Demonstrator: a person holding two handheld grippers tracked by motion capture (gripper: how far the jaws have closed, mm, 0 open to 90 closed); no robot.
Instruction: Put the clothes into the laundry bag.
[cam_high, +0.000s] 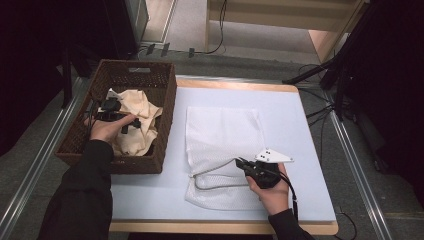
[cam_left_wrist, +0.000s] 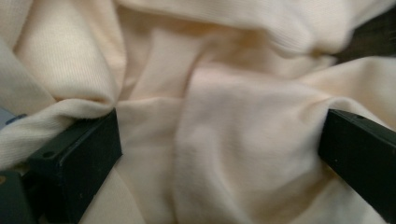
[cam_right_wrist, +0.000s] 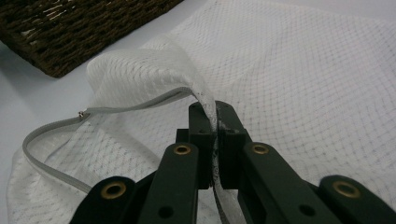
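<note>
A white mesh laundry bag (cam_high: 222, 135) lies flat on the white table, its grey zipper edge (cam_right_wrist: 116, 109) lifted into an open mouth. My right gripper (cam_high: 241, 162) is shut on the upper lip of that mouth (cam_right_wrist: 211, 116), holding it raised. A cream garment (cam_high: 135, 112) lies crumpled in the brown wicker basket (cam_high: 167, 115) at the left. My left gripper (cam_high: 131, 123) reaches down into the basket. Its black jaws stand wide apart, pressed into the cream garment (cam_left_wrist: 224, 140), with a thick fold of cloth between them and not pinched.
The basket stands on the table's left edge, close beside the mesh bag. Bare table surface (cam_high: 295, 125) lies to the right of the bag. Black stands and cables (cam_high: 345, 75) rise beyond the table's right side.
</note>
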